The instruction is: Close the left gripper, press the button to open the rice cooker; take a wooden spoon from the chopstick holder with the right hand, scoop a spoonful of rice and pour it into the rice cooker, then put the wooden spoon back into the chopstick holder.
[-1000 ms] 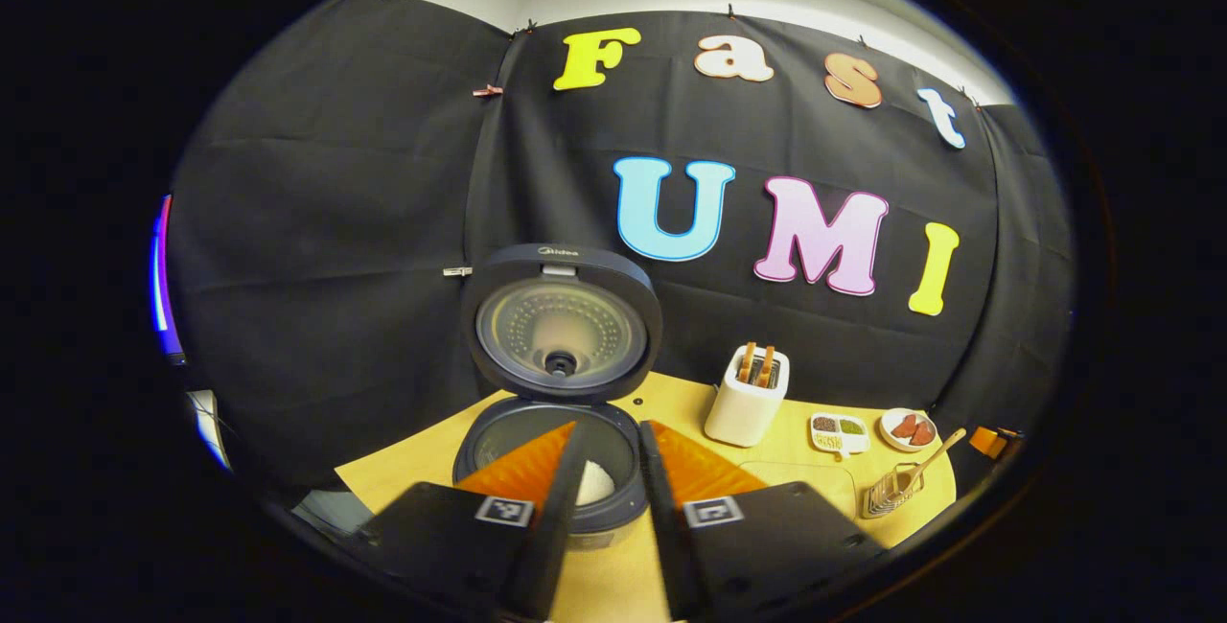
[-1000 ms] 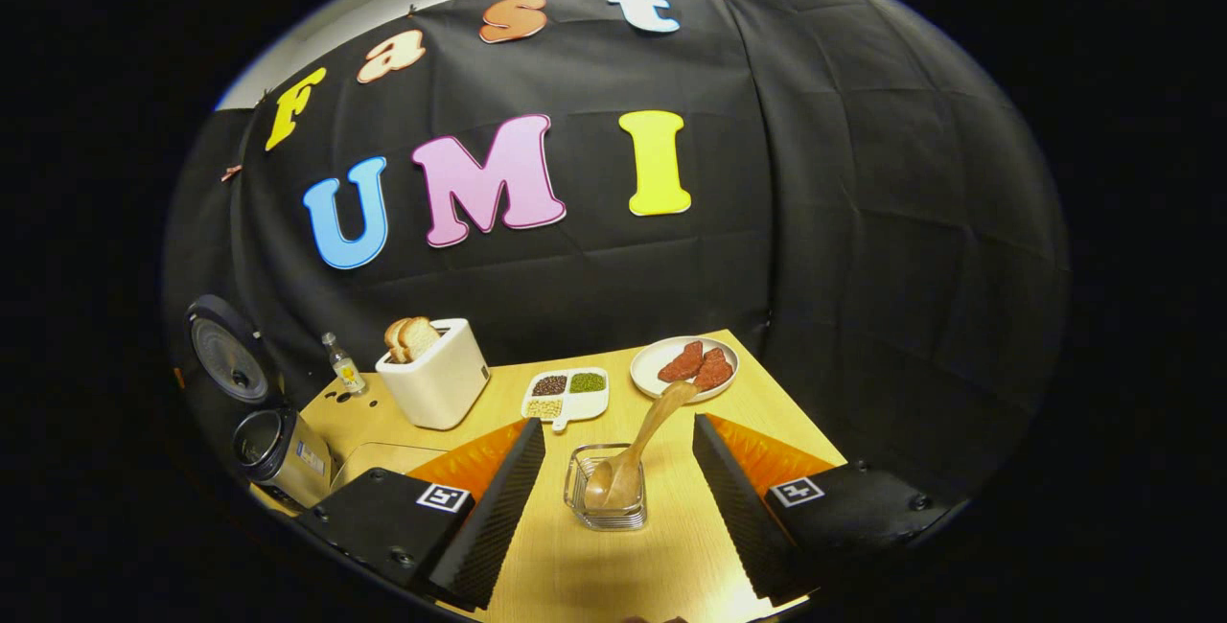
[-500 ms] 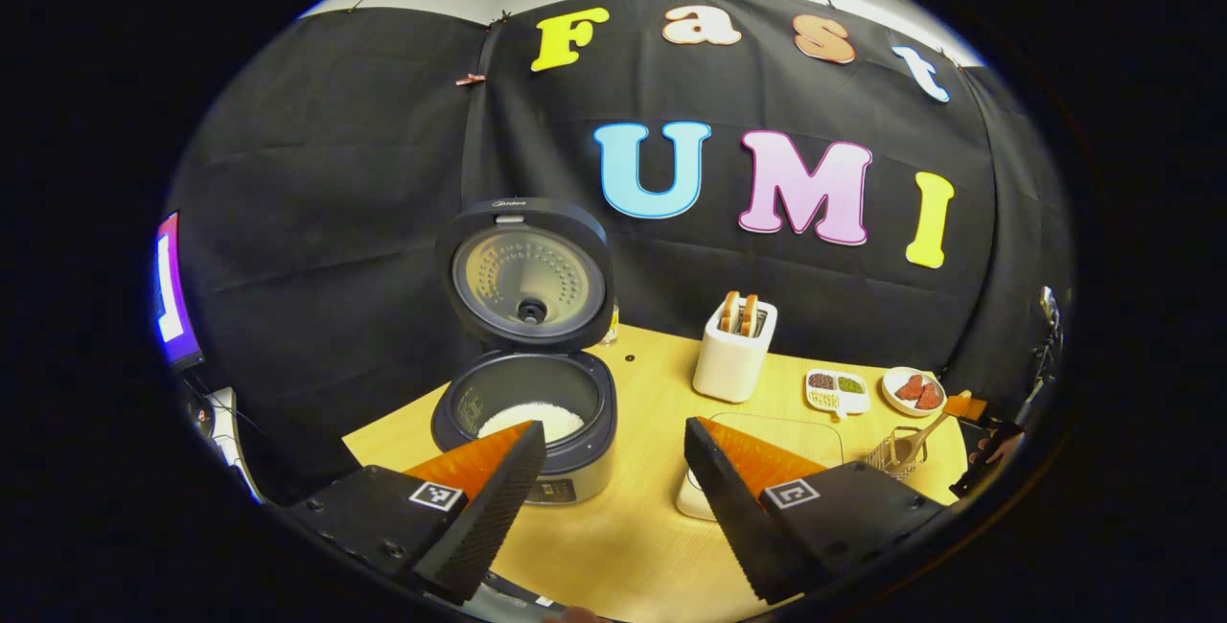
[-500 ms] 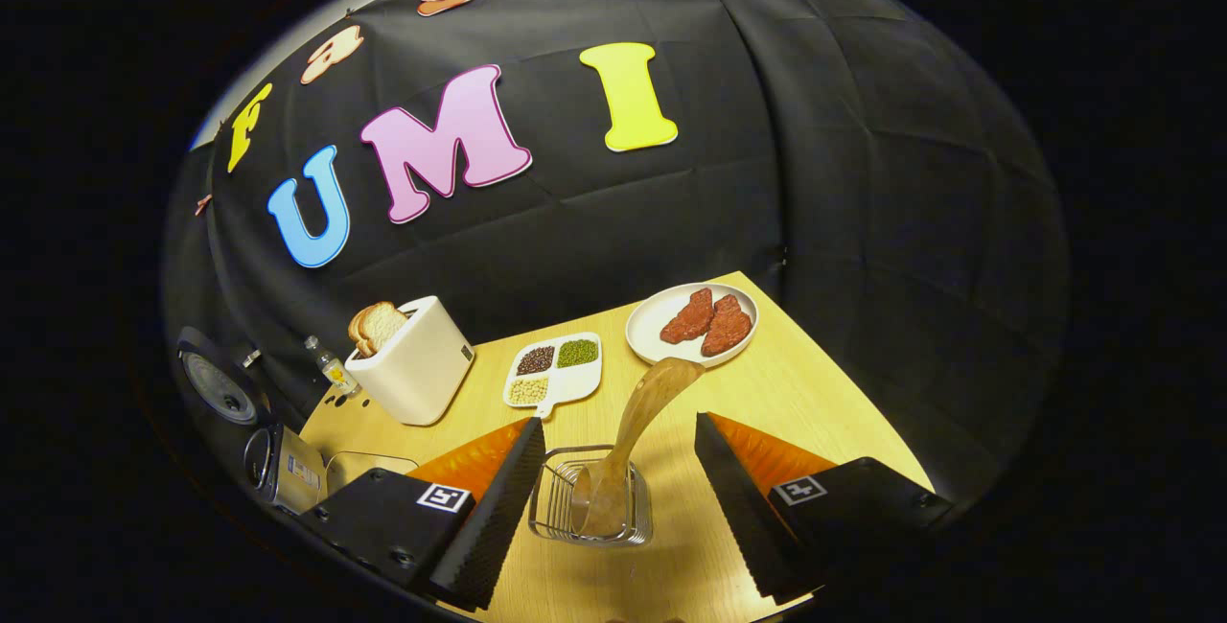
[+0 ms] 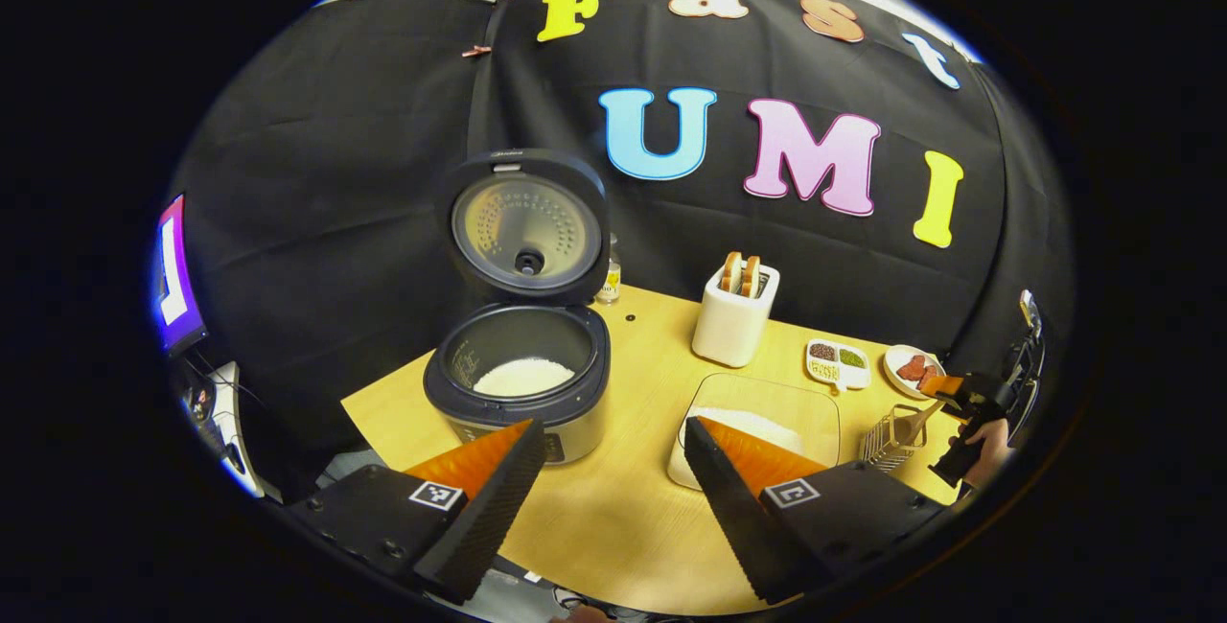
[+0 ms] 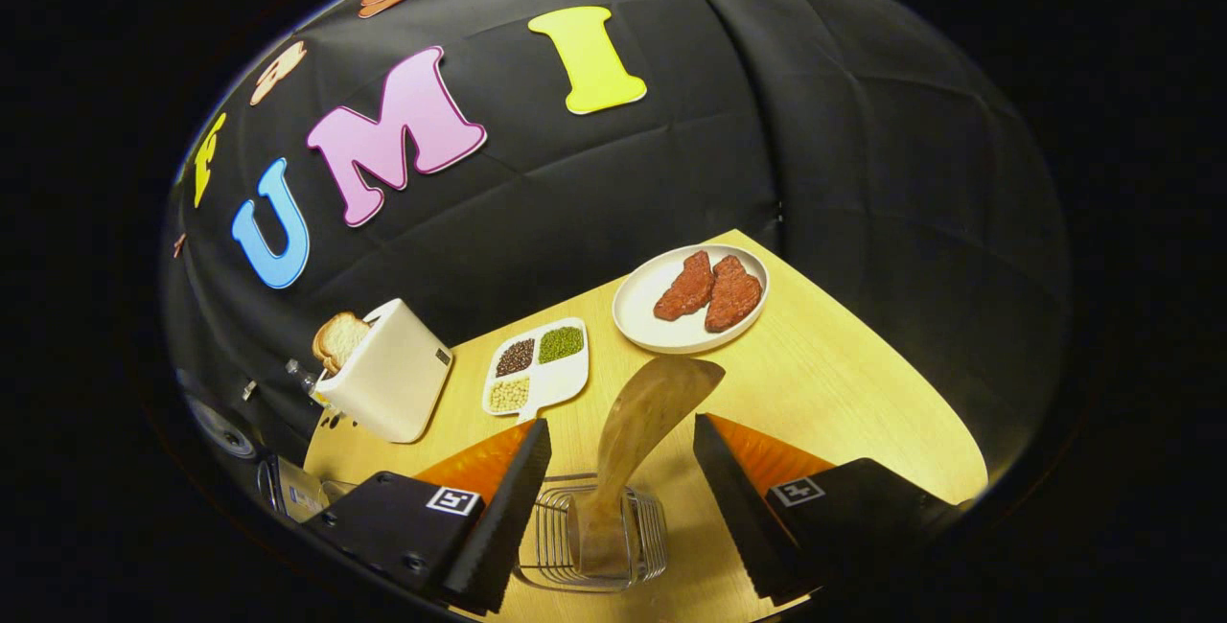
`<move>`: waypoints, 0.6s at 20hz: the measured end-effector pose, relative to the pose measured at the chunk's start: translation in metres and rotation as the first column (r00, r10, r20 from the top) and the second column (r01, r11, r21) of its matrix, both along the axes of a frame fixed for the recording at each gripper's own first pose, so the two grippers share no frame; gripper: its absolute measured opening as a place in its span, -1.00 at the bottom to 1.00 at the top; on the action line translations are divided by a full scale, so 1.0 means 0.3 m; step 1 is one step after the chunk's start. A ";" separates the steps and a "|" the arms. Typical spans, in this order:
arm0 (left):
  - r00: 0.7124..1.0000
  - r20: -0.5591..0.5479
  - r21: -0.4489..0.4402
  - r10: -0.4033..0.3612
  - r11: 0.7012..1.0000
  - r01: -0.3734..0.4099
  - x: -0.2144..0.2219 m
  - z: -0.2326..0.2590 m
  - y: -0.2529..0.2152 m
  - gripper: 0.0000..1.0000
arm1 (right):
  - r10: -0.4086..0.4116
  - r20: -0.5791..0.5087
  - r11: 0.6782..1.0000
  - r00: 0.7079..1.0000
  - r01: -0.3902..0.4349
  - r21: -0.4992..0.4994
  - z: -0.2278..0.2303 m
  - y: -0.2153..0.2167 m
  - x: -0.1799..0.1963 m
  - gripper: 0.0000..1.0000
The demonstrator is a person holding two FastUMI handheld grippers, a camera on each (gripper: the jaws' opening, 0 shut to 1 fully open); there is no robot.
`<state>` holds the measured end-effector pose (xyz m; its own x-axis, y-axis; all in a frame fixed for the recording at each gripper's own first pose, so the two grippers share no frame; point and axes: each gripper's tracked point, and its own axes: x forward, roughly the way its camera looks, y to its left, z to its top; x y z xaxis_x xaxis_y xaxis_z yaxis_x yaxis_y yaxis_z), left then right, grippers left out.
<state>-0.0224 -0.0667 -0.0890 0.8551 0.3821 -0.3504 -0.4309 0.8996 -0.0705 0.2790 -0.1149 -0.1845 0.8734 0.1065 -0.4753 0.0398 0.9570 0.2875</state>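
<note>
- Left gripper view: the rice cooker (image 5: 518,383) stands on the wooden surface (image 5: 613,518) with its lid (image 5: 525,228) raised upright. There is small writing on the lid's top edge, too small to read.
- White rice lies at the bottom of the cooker's pot. A shallow clear tray (image 5: 767,412) with white rice stands to the right of the cooker, partly behind one finger of the tool.
- Behind are a white toaster (image 5: 733,324) with two bread slices, a small bottle (image 5: 608,280) beside the lid, a divided dish (image 5: 838,363) with grains and a plate (image 5: 911,366) with two red pieces.
- The left tool (image 5: 609,470) is wide apart, holds nothing and hangs above the surface in front of the cooker.
- At the far right the right tool (image 5: 959,391) is above the wire chopstick holder (image 5: 890,438); a hand (image 5: 987,441) holds it.
- Right gripper view: the chopstick holder (image 6: 594,546) is between the fingers, and the wooden spoon (image 6: 637,431) stands in it, leaning up and to the right.
- The right tool (image 6: 618,470) is wide apart, with one finger on each side of the spoon and not touching it.
- Beyond are the plate (image 6: 690,302), the divided dish (image 6: 537,369) and the toaster (image 6: 388,383).
</note>
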 end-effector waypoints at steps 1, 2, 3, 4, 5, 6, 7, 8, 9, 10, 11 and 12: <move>1.000 -0.010 -0.006 -0.001 1.000 0.001 -0.002 -0.016 -0.004 0.96 | -0.006 0.001 1.000 1.000 0.006 0.003 -0.002 -0.002 0.010 0.80; 1.000 -0.021 -0.012 -0.005 1.000 0.004 0.000 -0.029 -0.008 0.96 | -0.012 0.006 1.000 1.000 0.012 0.008 0.000 -0.001 0.015 0.32; 0.999 -0.032 -0.016 -0.011 1.000 0.010 0.002 -0.045 -0.018 0.96 | -0.018 0.014 1.000 1.000 0.018 0.015 0.008 -0.002 0.024 0.17; 0.999 -0.043 -0.018 -0.018 1.000 0.018 0.007 -0.057 -0.023 0.96 | -0.019 0.022 1.000 1.000 0.019 0.023 0.010 0.003 0.036 -0.01; 0.998 -0.052 -0.017 -0.026 1.000 0.025 0.009 -0.068 -0.029 0.96 | -0.019 0.016 1.000 1.000 0.019 0.024 0.009 0.015 0.036 -0.01; 0.998 -0.059 -0.018 -0.037 0.999 0.036 0.017 -0.075 -0.036 0.96 | -0.012 0.012 1.000 1.000 0.011 0.024 0.010 0.018 0.028 0.00; 0.997 -0.065 -0.020 -0.049 0.999 0.048 0.024 -0.084 -0.045 0.96 | -0.012 0.006 1.000 1.000 0.012 0.018 -0.013 0.026 0.038 -0.01; 0.996 -0.072 -0.019 -0.061 0.998 0.060 0.033 -0.089 -0.052 0.97 | -0.020 0.010 1.000 1.000 0.020 0.001 0.010 0.008 0.026 -0.26; 0.994 -0.076 -0.016 -0.073 0.997 0.072 0.041 -0.094 -0.058 0.96 | -0.018 0.004 1.000 1.000 0.018 0.015 -0.002 0.013 0.033 -0.51; 0.993 -0.076 -0.013 -0.087 0.996 0.086 0.049 -0.087 -0.064 0.97 | -0.023 -0.015 0.999 1.000 0.023 0.024 0.014 0.014 0.008 -0.56; 0.992 -0.073 -0.008 -0.101 0.995 0.101 0.057 -0.084 -0.069 0.97 | -0.023 -0.021 0.999 0.999 0.024 0.037 0.018 0.024 0.001 -0.56; 0.991 -0.069 -0.003 -0.115 0.993 0.115 0.062 -0.077 -0.074 0.97 | -0.018 -0.023 0.999 1.000 0.018 0.035 0.025 0.027 -0.004 -0.62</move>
<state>-0.0040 -0.0887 -0.1120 0.8670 0.2831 -0.4100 -0.3286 0.9435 -0.0434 0.2779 -0.1067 -0.1770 0.8643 0.1076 -0.4913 0.0639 0.9454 0.3195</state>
